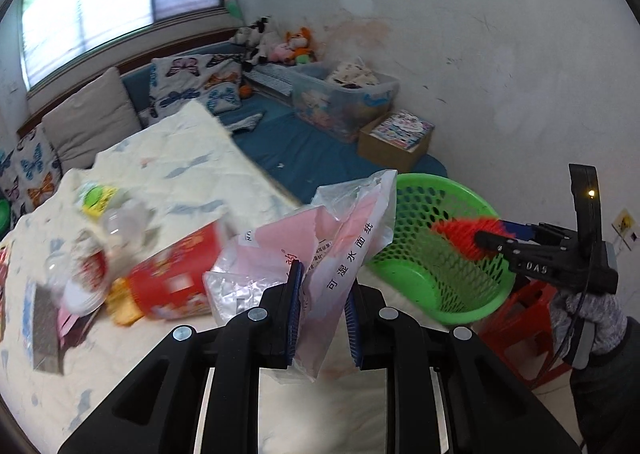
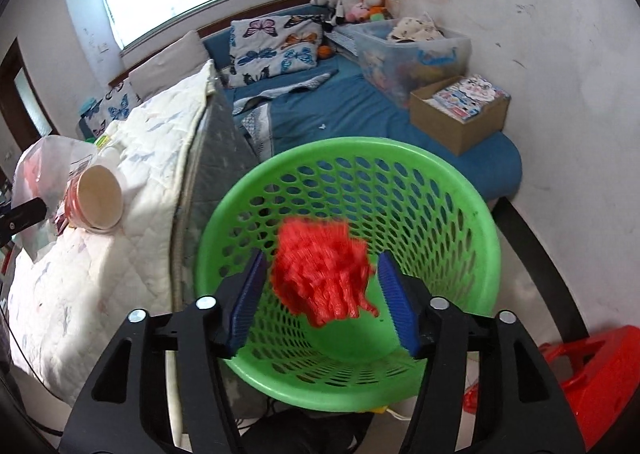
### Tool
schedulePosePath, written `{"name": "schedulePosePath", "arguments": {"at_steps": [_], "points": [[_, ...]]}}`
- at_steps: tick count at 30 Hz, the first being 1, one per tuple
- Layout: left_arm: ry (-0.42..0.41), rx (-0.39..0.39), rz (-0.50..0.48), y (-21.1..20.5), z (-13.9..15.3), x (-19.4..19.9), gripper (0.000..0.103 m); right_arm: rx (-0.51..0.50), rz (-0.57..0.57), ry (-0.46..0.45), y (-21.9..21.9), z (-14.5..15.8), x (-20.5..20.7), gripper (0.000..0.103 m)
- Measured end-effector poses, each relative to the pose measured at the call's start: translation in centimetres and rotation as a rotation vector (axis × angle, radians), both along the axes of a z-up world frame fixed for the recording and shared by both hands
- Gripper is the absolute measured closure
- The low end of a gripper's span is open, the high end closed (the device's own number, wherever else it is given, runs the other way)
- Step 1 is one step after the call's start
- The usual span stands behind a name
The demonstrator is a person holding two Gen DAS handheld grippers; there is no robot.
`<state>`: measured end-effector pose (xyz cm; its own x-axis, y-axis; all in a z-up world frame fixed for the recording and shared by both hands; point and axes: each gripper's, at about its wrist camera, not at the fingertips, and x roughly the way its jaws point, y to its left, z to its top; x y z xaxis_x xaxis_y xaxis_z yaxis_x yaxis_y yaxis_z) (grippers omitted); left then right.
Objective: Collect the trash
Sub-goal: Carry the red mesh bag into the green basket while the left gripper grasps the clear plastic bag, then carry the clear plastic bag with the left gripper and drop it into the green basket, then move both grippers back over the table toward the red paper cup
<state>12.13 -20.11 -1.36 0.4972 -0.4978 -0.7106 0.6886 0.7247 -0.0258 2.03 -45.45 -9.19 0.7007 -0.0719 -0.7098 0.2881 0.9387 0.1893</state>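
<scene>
Several trash items, a cup (image 1: 176,278) and bottle (image 1: 120,222) among them, lie uncollected on the quilt (image 1: 192,158) in the left view, where the left gripper (image 1: 322,310) clasps a wrapper (image 1: 320,238). Right view: right gripper (image 2: 320,290) is spread apart, red mesh (image 2: 320,274) blurred between its pads above the basket (image 2: 460,206), apparently dropping in.

Quilted bed (image 1: 168,158) carries a red cup (image 1: 176,274).

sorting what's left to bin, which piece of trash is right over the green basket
The fluffy red mesh bundle, between the right gripper's open jaws, over the green perforated plastic basket. The pink-and-clear plastic tissue wrapper hangs over the bed.
</scene>
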Motion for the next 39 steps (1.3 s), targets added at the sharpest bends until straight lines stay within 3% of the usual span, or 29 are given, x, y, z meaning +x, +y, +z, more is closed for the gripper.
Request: {"name": "schedulePosePath", "arguments": {"at_steps": [21,23,25,33,39], "points": [[0.104,0.071,-0.174,-12.8,-3.1,-0.3,0.082,0.005,-0.041,-0.069,-1.9,1.0,-5.4,0.032],[0.111,0.076,-0.182,-13.7,-3.4,-0.5,0.078,0.011,-0.047,-0.073,-2.0,1.0,-5.8,0.03],[0.105,0.08,-0.179,-14.4,-3.6,-0.7,0.057,0.022,-0.054,-0.078,-2.3,0.9,-6.2,0.03],[0.09,0.069,-0.19,-15.4,-3.8,-1.5,0.043,0.038,-0.057,-0.066,-2.5,0.4,-6.5,0.029],[0.084,0.053,-0.127,-11.9,-2.9,-1.0,0.039,0.022,-0.03,-0.069,-1.4,0.9,-6.5,0.027]]}}
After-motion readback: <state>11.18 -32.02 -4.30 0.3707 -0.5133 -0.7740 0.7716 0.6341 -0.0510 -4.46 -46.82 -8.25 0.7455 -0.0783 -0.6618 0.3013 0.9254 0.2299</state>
